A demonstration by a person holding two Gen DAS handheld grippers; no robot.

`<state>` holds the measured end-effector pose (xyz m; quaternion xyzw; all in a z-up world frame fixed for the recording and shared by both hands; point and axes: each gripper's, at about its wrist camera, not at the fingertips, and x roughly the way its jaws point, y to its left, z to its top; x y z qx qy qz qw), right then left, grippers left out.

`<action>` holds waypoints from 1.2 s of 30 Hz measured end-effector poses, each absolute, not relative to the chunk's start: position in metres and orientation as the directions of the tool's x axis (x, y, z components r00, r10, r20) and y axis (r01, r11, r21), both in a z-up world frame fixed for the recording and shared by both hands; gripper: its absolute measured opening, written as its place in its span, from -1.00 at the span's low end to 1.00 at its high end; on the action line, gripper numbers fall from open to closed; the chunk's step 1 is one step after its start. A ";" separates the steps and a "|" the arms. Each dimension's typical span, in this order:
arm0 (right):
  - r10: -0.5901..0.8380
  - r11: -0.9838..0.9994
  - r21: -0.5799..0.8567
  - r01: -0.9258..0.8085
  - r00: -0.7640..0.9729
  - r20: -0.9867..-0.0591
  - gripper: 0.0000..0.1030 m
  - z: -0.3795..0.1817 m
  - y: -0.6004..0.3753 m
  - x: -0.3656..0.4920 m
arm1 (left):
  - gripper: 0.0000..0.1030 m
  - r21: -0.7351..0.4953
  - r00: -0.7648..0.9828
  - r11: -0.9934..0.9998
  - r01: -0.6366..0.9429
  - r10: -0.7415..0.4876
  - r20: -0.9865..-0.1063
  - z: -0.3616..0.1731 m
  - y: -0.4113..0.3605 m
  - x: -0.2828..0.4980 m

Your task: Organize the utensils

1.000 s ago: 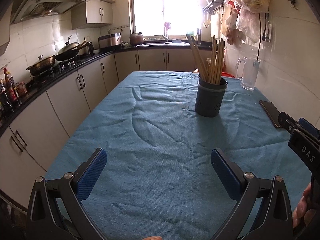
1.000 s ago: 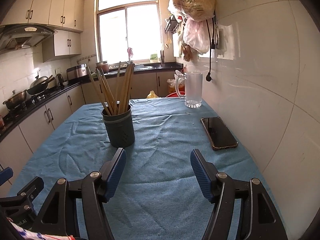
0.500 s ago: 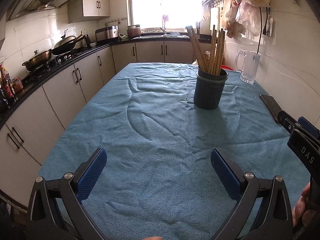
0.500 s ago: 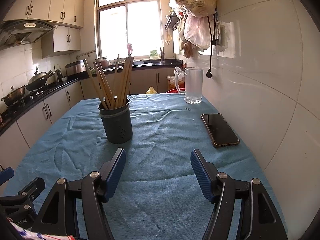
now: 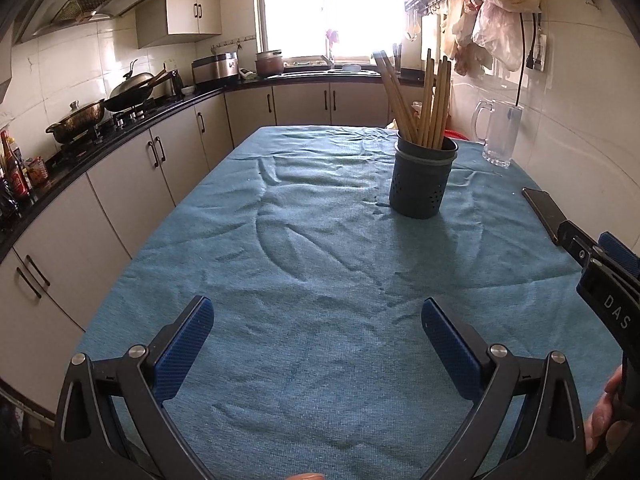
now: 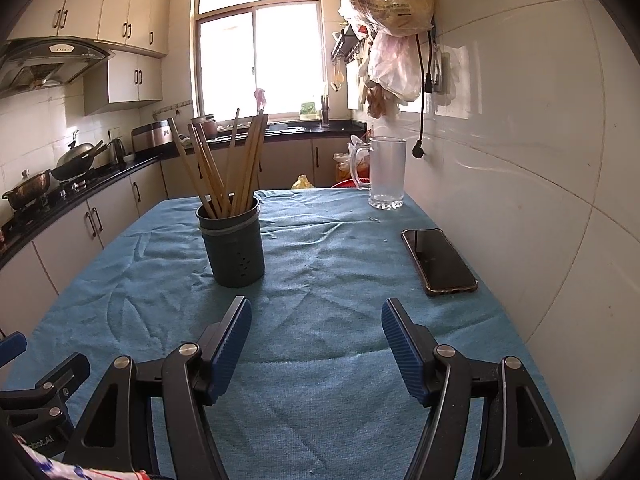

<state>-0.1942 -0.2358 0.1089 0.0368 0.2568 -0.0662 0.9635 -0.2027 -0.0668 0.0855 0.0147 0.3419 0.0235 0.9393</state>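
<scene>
A dark perforated utensil holder [image 5: 421, 181] stands upright on the blue tablecloth [image 5: 312, 264], with several wooden chopsticks [image 5: 420, 104] standing in it. It also shows in the right wrist view [image 6: 234, 246], with the chopsticks [image 6: 228, 168] fanned out. My left gripper [image 5: 318, 322] is open and empty over the near part of the cloth, well short of the holder. My right gripper [image 6: 316, 320] is open and empty, just near and right of the holder. Its side shows in the left wrist view [image 5: 600, 276].
A black phone [image 6: 438, 260] lies flat on the cloth by the right wall. A glass mug [image 6: 386, 174] stands at the far right corner. Counters with pans [image 5: 80, 118] run along the left. Bags [image 6: 390, 8] hang on the right wall.
Both views have shifted slightly. The holder sits a little higher and farther in the left wrist view than half a second ago, and closer in the right wrist view. Both grippers stay open.
</scene>
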 end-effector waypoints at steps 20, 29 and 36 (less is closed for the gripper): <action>-0.108 0.988 0.042 0.149 0.858 -0.502 0.44 0.107 -0.234 -0.196 | 1.00 0.030 0.751 0.999 -0.026 0.040 -0.659 0.082 -0.068 -0.203; -0.108 0.988 0.040 0.147 0.859 -0.501 0.45 0.106 -0.234 -0.196 | 1.00 0.025 0.746 0.999 -0.022 0.033 -0.665 0.080 -0.068 -0.203; -0.108 0.988 0.041 0.148 0.858 -0.501 0.45 0.106 -0.234 -0.196 | 1.00 0.022 0.744 1.000 -0.022 0.031 -0.668 0.079 -0.067 -0.203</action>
